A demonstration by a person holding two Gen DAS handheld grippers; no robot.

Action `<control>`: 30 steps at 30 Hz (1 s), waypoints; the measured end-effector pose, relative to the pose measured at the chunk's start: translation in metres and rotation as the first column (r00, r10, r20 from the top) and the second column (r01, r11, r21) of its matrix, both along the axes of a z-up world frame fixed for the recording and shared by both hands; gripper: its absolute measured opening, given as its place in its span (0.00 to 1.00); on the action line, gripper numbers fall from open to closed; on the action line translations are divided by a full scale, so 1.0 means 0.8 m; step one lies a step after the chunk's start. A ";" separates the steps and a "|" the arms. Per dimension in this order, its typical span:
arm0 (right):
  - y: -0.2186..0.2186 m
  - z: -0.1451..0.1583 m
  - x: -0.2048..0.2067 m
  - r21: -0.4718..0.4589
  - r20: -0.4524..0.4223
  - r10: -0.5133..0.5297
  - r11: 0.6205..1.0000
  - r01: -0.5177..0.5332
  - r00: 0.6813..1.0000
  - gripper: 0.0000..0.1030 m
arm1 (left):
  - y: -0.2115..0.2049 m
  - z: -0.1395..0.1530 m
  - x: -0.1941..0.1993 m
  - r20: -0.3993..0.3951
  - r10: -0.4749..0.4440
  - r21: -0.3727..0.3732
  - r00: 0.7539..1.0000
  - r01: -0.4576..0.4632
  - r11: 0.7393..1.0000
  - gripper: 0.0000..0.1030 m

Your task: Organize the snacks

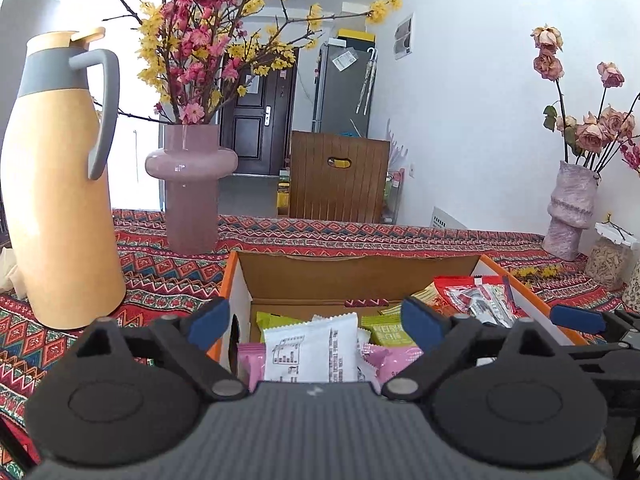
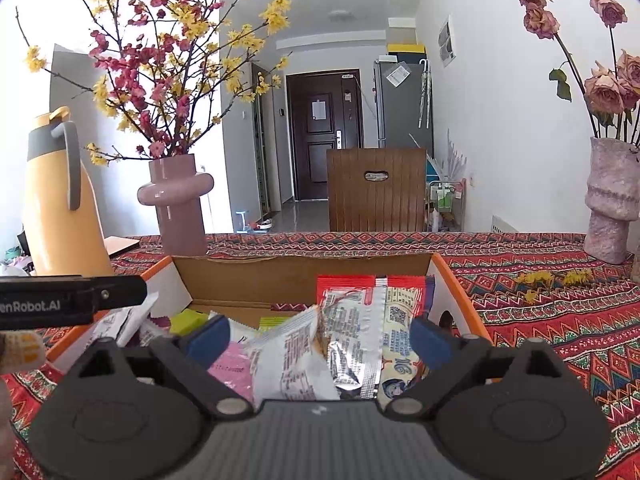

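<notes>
Hovering over cardboard box point(image 1: 360, 276) on bench point(image 1: 168, 280): left gripper point(image 1: 316, 322) wide, empty, white packet point(image 1: 310, 348) at 6 below. Right gripper point(image 2: 320, 338) wide, empty, above silver packets point(image 2: 352, 344). Thermos point(image 1: 60, 184) at 9.

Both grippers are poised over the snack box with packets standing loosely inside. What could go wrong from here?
1. The white packet stands loosely between the left gripper's open jaws; closing might also pinch the pink packet beside it.
2. The right gripper hangs over crowded foil packets; a grab may crush them.
3. Both grippers share one cardboard box, so they could collide or shove it toward the pink vase.
</notes>
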State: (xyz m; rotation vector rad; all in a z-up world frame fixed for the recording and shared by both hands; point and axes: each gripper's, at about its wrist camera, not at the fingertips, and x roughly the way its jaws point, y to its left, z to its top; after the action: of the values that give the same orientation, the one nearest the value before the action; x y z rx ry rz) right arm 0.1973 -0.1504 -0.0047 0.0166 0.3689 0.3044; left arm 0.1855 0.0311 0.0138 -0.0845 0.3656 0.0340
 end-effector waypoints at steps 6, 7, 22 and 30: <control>-0.006 -0.002 0.003 0.016 -0.014 -0.007 1.000 0.007 1.000 1.00 | 0.004 -0.002 0.001 -0.008 0.026 -0.007 1.000 -0.026 1.000 1.00; -0.006 -0.002 0.003 0.016 -0.013 -0.007 1.000 0.007 1.000 1.00 | 0.004 -0.002 0.001 -0.010 0.029 -0.008 1.000 -0.029 1.000 1.00; -0.025 0.024 -0.021 0.030 0.012 -0.032 0.999 0.032 0.999 1.00 | -0.004 0.020 -0.015 -0.003 0.040 -0.008 0.999 -0.040 0.999 1.00; -0.043 0.016 -0.044 -0.013 -0.042 -0.041 0.999 0.041 0.998 1.00 | -0.004 0.018 -0.030 -0.045 0.028 -0.003 0.999 -0.028 1.000 1.00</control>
State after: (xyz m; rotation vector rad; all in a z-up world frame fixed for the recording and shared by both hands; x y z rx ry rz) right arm 0.1618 -0.1850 0.0084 0.0187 0.4115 0.2616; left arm 0.1613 0.0277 0.0281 -0.0929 0.4094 0.0632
